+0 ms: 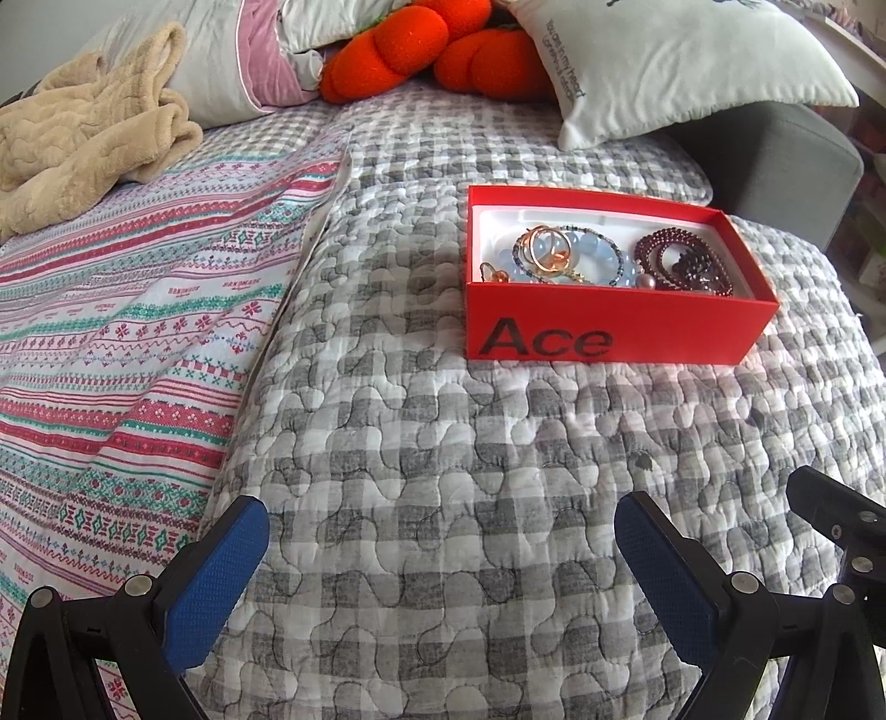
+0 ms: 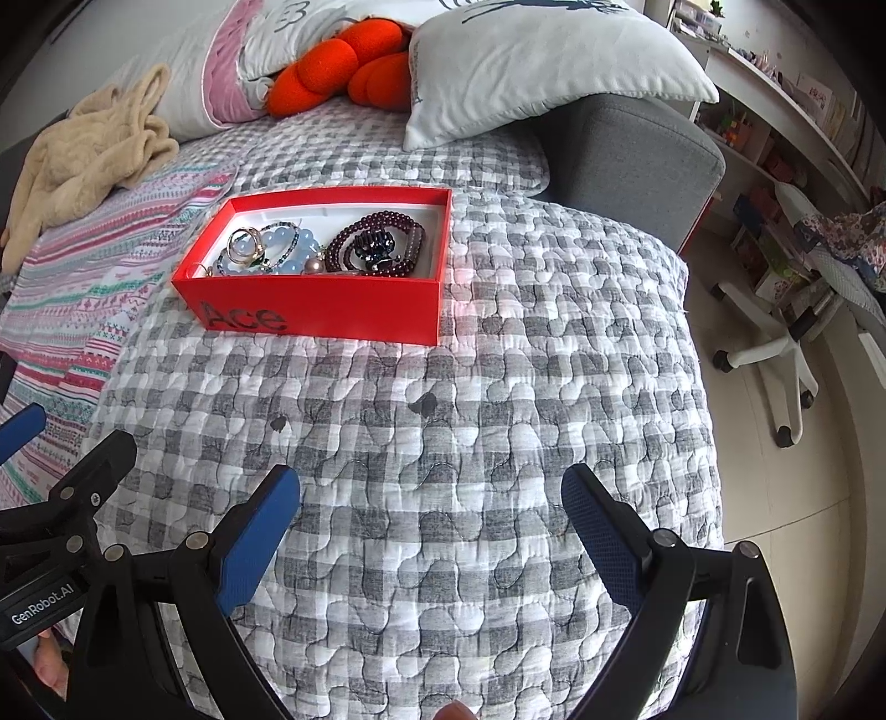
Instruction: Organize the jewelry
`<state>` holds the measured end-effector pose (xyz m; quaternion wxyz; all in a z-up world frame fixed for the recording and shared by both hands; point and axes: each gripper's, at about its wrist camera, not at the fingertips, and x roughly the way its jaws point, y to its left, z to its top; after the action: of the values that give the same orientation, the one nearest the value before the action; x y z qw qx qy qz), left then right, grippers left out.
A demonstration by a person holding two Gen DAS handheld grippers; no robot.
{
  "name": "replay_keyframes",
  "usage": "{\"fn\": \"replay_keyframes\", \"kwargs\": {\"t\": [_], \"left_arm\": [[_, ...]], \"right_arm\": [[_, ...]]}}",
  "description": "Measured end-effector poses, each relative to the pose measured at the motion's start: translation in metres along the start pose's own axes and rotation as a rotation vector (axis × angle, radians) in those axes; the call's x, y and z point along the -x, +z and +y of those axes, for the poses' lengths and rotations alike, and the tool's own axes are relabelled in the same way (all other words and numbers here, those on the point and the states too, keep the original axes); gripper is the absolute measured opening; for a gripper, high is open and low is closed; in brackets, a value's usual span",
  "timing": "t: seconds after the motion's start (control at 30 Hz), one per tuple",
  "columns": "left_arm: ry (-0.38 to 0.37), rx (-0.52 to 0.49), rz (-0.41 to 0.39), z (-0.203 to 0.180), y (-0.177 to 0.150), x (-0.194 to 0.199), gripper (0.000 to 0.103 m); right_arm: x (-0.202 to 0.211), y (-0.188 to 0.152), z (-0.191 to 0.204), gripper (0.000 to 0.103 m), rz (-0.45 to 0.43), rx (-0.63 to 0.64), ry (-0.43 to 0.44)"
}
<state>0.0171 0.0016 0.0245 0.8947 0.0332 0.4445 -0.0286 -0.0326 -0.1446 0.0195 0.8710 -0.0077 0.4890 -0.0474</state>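
Left gripper (image 1: 440, 545) low over the bed, fingers (image 1: 219, 581) spread wide, nothing between them — pointing across the grey checked quilt (image 1: 443, 443) toward the red box (image 1: 609, 327). Right gripper (image 2: 429, 526) alongside it in much the same pose, fingers (image 2: 257, 540) likewise wide apart and holding nothing; its black frame shows at the right edge of the left wrist view.

Red box marked "Ace" sits open on the quilt, well ahead of both grippers. Inside on a white liner: pale blue bead bracelet (image 1: 587, 252) with gold rings (image 1: 545, 246) lying on it at the left, dark red bead strands (image 1: 681, 257) coiled at the right.

Striped patterned sheet (image 1: 111, 360) to the left; beige fleece (image 1: 83, 144), pillows (image 1: 692, 61) and an orange plush (image 1: 437, 50) at the head of the bed.
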Motion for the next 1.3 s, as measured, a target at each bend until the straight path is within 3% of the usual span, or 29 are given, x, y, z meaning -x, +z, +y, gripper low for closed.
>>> {"fn": "replay_keyframes", "kwargs": {"t": [1.3], "left_arm": [[0.016, 0.01, 0.007, 0.0033, -0.0002, -0.0014, 0.102]], "right_arm": [[-0.0022, -0.0001, 0.0011, 0.097, 0.008, 0.003, -0.008]]}}
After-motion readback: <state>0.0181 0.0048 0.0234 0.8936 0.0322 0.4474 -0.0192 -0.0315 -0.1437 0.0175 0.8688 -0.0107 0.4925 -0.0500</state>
